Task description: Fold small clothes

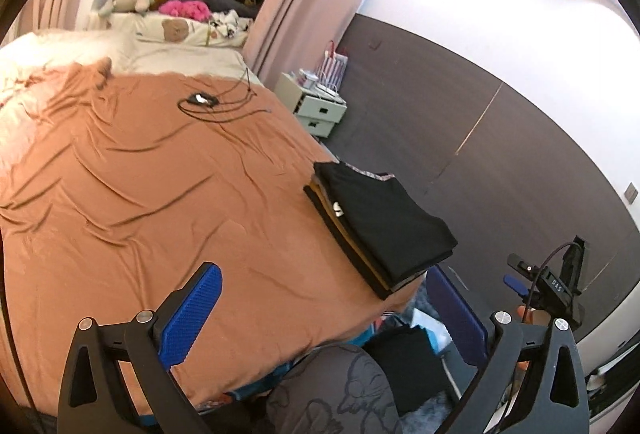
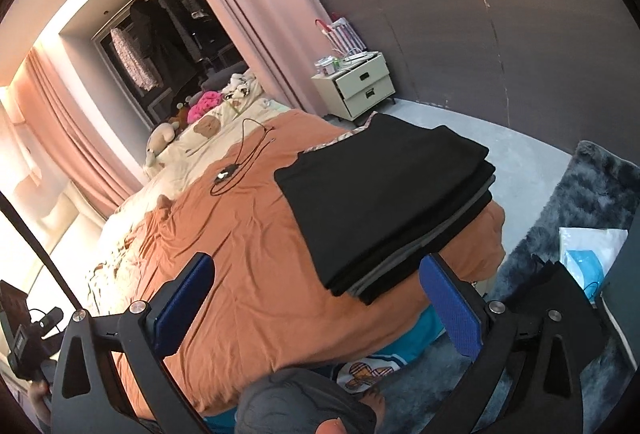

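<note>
A stack of folded clothes (image 2: 384, 210), black on top with grey and tan layers beneath, was found squared off at the near right corner of the bed (image 2: 248, 274), on the orange cover; it was judged to have been placed there to leave the middle of the bed clear for folding. No unfolded garment was seen on the cover. A black cable (image 1: 212, 102) lay farther up, well apart from the stack. The left gripper (image 1: 320, 318) and the right gripper (image 2: 320, 306) were held above the near edge, jaws spread wide with nothing between them, apparently released. A white nightstand (image 2: 356, 82) stood by the far wall.
</note>
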Tool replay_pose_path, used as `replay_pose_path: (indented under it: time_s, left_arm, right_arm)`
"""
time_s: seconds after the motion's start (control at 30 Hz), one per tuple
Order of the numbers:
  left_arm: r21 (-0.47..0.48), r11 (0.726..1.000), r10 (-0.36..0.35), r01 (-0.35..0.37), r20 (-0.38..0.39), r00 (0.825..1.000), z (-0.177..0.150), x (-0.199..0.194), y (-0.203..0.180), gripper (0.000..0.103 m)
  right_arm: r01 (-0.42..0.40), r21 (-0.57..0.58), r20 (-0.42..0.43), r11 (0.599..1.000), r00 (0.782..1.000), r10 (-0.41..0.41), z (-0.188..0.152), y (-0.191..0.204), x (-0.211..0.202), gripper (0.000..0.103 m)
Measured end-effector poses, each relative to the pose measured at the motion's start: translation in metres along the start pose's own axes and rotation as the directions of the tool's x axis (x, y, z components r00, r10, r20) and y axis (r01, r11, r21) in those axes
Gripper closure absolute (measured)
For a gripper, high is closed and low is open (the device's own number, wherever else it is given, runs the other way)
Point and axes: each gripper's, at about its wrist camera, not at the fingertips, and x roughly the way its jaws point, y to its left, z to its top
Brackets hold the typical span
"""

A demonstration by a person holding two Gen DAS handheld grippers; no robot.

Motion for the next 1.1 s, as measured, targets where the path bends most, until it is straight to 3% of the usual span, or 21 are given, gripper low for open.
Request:
replay_pose_path:
  time_s: [0.5,0.83,1.1]
  left_arm:
    - [0.026,0.997,0.072,-0.072,-0.004,0.997,-0.019,-0.023,0.012,0.0]
    - [0.041,0.992,0.116,-0.117,0.028,0.993,-0.029,-0.032,0.02,0.0]
    - [0.08,0.971,0.22,-0.224,0.058,0.974,-0.05,-0.051,0.032,0.0]
  right_arm:
    - [-0.056,-0.059,-0.019,0.997,0.998,0.055,-0.028,0.026,0.008,0.001]
    - [-0.041,-0.135,-0.031,0.99,0.999,0.037,-0.037,0.047,0.011,0.001]
    - [-0.04,-0.196,-0.046,0.98,0.998,0.032,-0.056,0.067,0.01,0.001]
